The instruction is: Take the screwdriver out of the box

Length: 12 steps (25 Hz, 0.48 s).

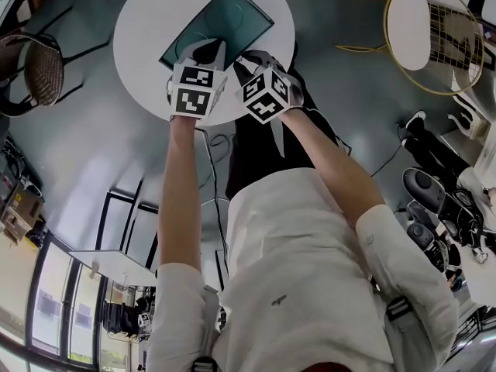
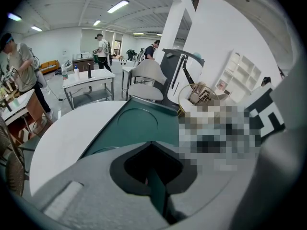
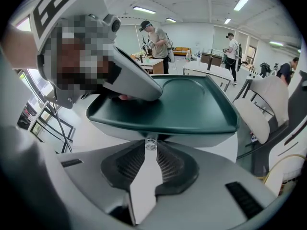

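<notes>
- pinches the green box's [image 1: 219,22] near rim with the left gripper [image 1: 203,53].
- squeezes a clear piece [image 3: 151,144] under the box's rim with the right gripper [image 1: 252,60].
- box lying on the white table [image 1: 143,37]; screwdriver out of sight.

Long white ceiling strip lights [image 2: 117,5] give both gripper views bright, even light with soft shadows and a pale sheen on the dark green moulded plastic box [image 3: 192,104]. The head view is dimmer, with its round white surface [image 1: 147,22] nearly blown out and the glossy grey floor [image 1: 93,153] streaked with reflections. All 3 pictures bow strongly at the edges and the 2 gripper views fade to black corners, while the grey left tongs [image 2: 153,152] and grey right tongs [image 3: 150,145] sit soft and out of focus close to the lens.
</notes>
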Each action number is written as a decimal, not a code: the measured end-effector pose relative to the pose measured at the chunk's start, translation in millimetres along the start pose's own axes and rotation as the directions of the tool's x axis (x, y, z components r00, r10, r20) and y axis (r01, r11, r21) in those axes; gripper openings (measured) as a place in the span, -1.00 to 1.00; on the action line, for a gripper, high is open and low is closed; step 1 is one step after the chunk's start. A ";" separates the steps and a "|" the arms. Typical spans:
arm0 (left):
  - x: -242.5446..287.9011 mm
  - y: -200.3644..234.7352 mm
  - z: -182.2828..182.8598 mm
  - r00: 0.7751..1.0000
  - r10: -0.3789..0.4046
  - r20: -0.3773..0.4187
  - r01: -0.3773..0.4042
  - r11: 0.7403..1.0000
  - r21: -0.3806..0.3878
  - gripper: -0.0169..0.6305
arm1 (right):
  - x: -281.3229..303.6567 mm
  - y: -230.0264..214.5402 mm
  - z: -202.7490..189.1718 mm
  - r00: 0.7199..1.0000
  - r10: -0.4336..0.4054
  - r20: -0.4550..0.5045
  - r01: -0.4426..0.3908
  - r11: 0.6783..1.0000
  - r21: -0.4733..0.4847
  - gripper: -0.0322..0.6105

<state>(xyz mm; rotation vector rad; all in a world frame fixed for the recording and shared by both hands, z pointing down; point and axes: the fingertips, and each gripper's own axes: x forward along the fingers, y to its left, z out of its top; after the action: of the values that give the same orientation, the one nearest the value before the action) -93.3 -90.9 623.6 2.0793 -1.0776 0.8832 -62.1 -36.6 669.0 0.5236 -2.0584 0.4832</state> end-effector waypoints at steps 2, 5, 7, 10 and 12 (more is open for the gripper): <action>1.4 -1.2 0.7 1.000 0.001 0.001 -0.001 1.000 0.001 -0.92 | 0.6 -1.5 -1.8 1.000 -0.005 -0.002 0.005 1.000 -0.003 -0.64; 3.3 -3.2 1.4 1.000 0.005 0.006 -0.005 1.000 0.003 -0.92 | 0.6 -3.1 -4.1 1.000 -0.017 -0.003 0.017 1.000 -0.013 -0.65; 3.3 -3.1 1.7 1.000 0.006 0.005 -0.006 1.000 0.002 -0.92 | 0.1 -3.3 -4.0 1.000 -0.021 -0.003 0.021 1.000 -0.011 -0.66; 3.5 -3.0 1.6 1.000 0.005 0.002 -0.005 1.000 0.001 -0.92 | -0.7 -3.5 -5.4 1.000 -0.021 -0.006 0.021 1.000 -0.011 -0.66; 4.3 -3.2 1.1 1.000 0.005 0.001 -0.005 1.000 0.000 -0.92 | -1.5 -3.1 -8.7 1.000 -0.017 -0.009 0.017 1.000 -0.019 -0.67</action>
<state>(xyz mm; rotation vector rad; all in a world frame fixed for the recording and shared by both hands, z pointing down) -88.4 -92.1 625.7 2.0779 -1.0842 0.8847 -53.7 -34.3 672.3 0.5263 -2.0465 0.4555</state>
